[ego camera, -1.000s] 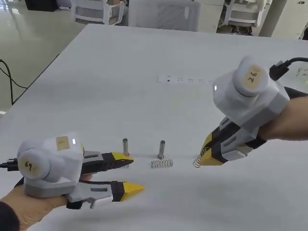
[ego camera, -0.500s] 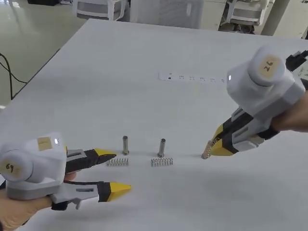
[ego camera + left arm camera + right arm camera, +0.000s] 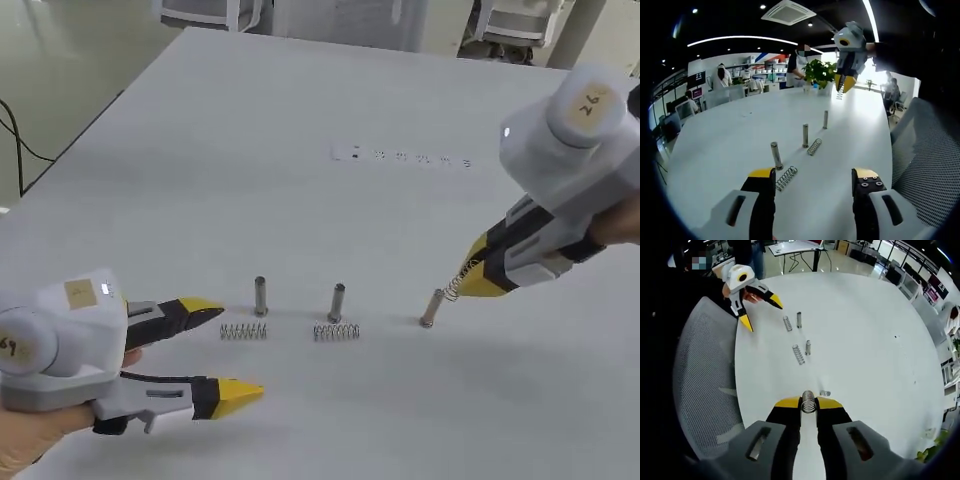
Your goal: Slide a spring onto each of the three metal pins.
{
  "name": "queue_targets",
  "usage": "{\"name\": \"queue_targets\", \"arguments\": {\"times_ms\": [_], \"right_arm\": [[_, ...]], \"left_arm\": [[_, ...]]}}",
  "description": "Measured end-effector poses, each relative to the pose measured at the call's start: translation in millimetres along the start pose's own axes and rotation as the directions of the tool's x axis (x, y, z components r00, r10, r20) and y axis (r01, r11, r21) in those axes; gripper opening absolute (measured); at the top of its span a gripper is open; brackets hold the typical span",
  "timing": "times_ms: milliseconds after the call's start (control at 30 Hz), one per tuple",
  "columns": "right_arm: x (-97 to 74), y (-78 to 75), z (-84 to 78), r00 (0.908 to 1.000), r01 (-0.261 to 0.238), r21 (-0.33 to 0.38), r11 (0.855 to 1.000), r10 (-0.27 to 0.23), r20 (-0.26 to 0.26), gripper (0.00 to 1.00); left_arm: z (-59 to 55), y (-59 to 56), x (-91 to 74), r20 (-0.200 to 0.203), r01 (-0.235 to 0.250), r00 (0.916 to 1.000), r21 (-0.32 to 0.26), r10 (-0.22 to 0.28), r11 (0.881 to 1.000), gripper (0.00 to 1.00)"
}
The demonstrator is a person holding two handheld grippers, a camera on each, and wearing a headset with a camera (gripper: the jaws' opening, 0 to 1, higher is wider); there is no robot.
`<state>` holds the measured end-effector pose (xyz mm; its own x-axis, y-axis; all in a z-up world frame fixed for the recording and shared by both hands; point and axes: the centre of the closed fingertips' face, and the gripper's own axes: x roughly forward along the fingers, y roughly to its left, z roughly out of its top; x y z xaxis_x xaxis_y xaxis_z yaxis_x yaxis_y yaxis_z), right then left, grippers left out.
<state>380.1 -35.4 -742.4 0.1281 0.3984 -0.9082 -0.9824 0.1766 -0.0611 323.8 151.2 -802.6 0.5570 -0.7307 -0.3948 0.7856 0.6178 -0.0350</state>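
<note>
bright even overhead light, soft faint shadows, window glare behind, strong fisheye bending at edges, sharp focus

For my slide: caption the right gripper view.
Right gripper holds a spring by one pin; two springs lie loose.

I see bare table (image 3: 300, 180) all round the pins (image 3: 338, 302); two loose springs (image 3: 336, 332) lie just before two of them.
</note>
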Motion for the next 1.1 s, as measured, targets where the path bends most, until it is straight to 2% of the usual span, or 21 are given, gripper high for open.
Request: {"name": "queue_targets", "arguments": {"times_ms": [200, 533, 767, 1100], "right_arm": [[3.4, -12.5, -5.0, 0.9995, 0.014, 0.004, 1.000, -0.014, -0.027, 0.13], [22.5, -25.8, -10.7, 0.9956, 0.021, -0.020, 1.000, -0.022, -0.090, 0.13], [31.2, -30.3, -13.2, 0.9929, 0.017, -0.030, 0.999, -0.020, -0.118, 0.13], [38.7, -32.6, -14.4, 0.9918, 0.007, -0.030, 1.000, -0.010, -0.127, 0.13]], "left_arm": [[-0.5, 5.0, -1.1, -0.004, -0.013, 0.9999, 0.006, 0.013, 1.000, 0.62], [1.0, 6.0, -2.2, -0.006, -0.018, 0.9998, 0.020, 0.018, 1.000, 0.64], [-0.3, 8.0, -3.0, -0.011, -0.024, 0.9997, 0.020, 0.024, 1.000, 0.64], [-1.9, 10.2, -3.0, -0.012, -0.027, 0.9996, 0.013, 0.027, 1.000, 0.65]]}}
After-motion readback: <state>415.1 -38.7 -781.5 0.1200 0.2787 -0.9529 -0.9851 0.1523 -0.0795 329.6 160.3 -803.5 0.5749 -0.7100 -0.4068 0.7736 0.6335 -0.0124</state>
